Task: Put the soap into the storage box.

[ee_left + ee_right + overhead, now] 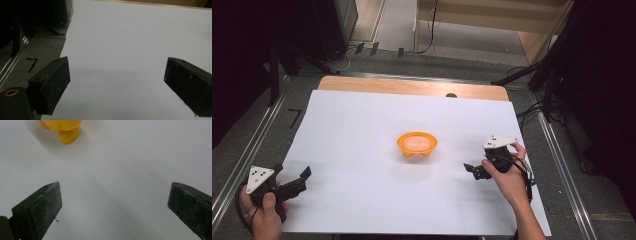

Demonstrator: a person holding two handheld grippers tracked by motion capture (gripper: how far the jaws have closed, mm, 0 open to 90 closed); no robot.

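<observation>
— So, what have you got nearest you?

— Nearest me are my own two hands at the table's near edge. My left hand (262, 210) holds the left gripper (292, 181) at the near left corner of the white sheet (362, 130), with its grey three-cornered plate on top. In the left gripper view its jaws stand wide apart with nothing between them, just bare sheet, and the grey floor shows off past the sheet's edge.

— And the other one?

— My right hand (507, 177) holds the right gripper (473, 170) over the right side of the sheet, a little farther in, pointing toward the middle. In the right gripper view those jaws are spread wide too, released, gripping nothing.

— What lies beyond them?

— Farther in, near the middle of the sheet, stands a small orange bowl (417, 144) on stubby feet; one foot shows at the top of the right gripper view (68, 135). It sits upright, mouth up, well apart from both grippers, nearer my right one. It's round, so I can't give it a long axis.

— Anything in it?

— Something pale and pinkish (416, 142) lies inside; I can't tell what it is.

— And past that?

— The sheet ends and a strip of the wooden table (412, 86) shows along the far edge.
</observation>
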